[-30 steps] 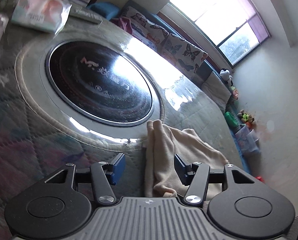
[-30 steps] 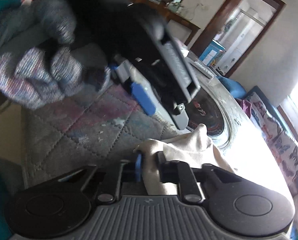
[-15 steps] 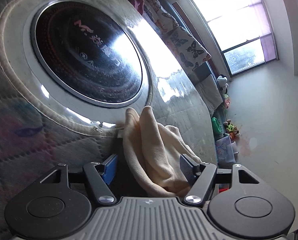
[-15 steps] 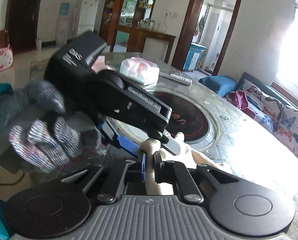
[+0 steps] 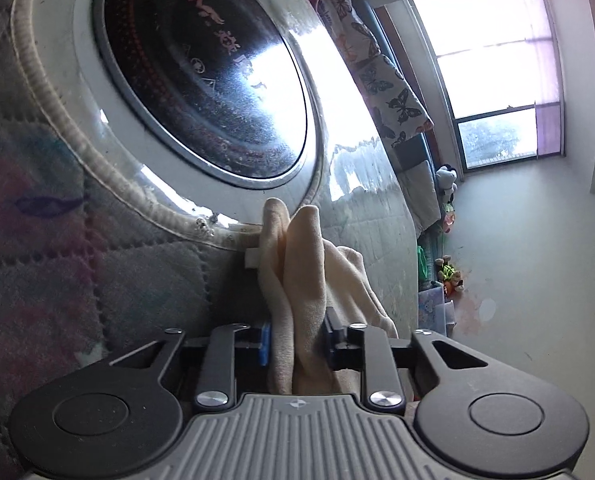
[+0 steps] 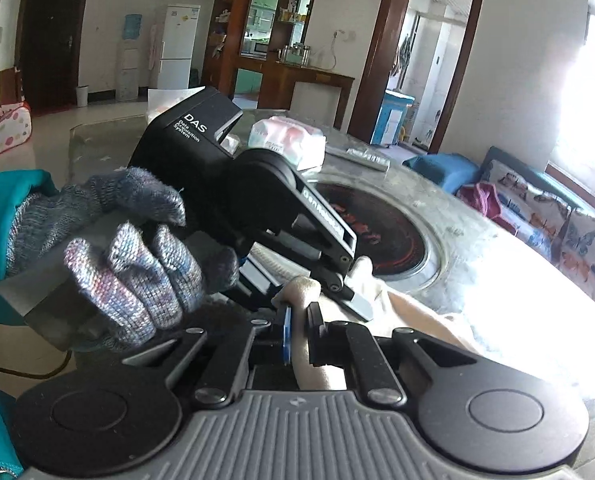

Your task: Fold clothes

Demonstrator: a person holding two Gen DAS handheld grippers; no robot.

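Observation:
A cream cloth (image 5: 301, 264) lies bunched on the quilted table cover, near the rim of the black round hob (image 5: 201, 68). My left gripper (image 5: 295, 340) has an upright fold of it between its jaws, which are closing, and the blue pads touch the fabric on both sides. In the right wrist view my right gripper (image 6: 299, 330) is shut on another edge of the cream cloth (image 6: 417, 312). The left gripper (image 6: 337, 280), held by a gloved hand (image 6: 137, 248), pinches the cloth just beyond my right fingertips.
A glass sheet covers the round table (image 6: 477, 264). At its far side lie a tissue pack (image 6: 285, 140) and a remote (image 6: 367, 156). A sofa with butterfly cushions (image 6: 577, 232) runs along the window side. A teal sleeve (image 6: 1, 216) is at the left.
The left gripper stood open around the cloth, then sank, rolled and closed on the fold. The right gripper kept its grip and lifted a little, with the left one now close in front of it.

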